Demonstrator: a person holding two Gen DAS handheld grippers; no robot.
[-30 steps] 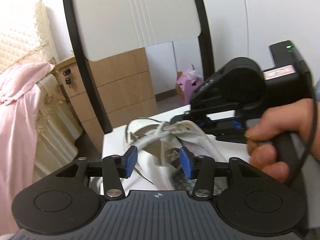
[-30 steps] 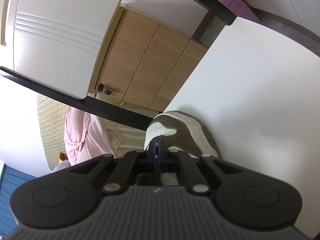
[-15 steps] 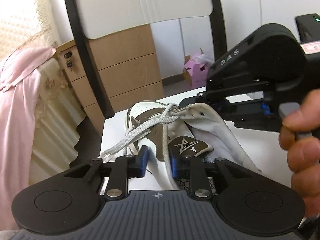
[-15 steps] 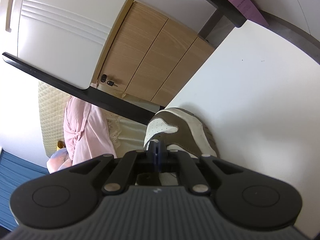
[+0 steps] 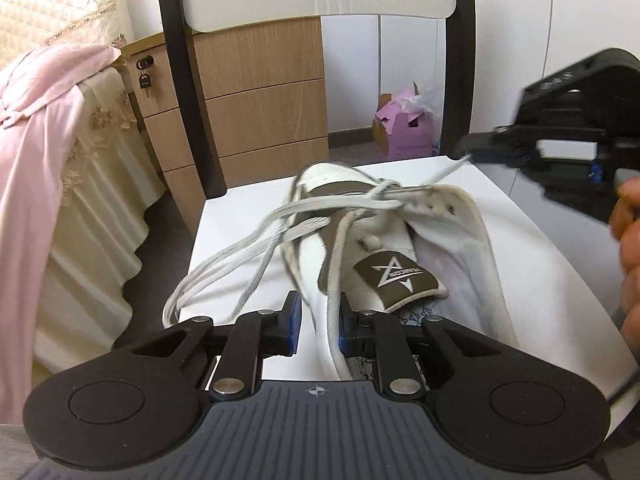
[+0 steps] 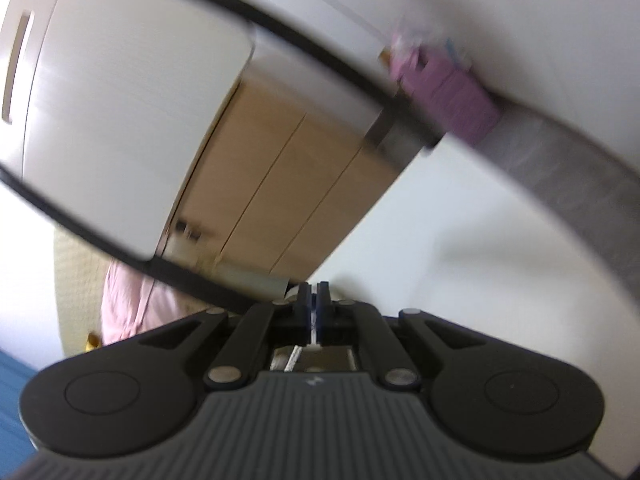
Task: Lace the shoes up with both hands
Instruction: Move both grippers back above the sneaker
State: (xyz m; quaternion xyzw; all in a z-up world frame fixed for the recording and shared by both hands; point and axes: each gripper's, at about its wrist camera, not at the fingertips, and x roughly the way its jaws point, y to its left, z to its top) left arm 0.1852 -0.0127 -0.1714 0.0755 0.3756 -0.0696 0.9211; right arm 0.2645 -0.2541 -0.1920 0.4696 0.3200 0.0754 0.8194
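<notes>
1. Shoe at centre frame on the white desk, toe toward the chair; left gripper narrowed onto the shoe's collar edge at lower centre. Risk: thin edge slipping free, shoe dragged sideways.
2. Right gripper at upper right, pressed together on the lace end, drawn taut from the eyelets. Risk: flat lace sliding out of the pads.
3. Loose lace loops spilling over the desk's left edge; snagging likely.
</notes>
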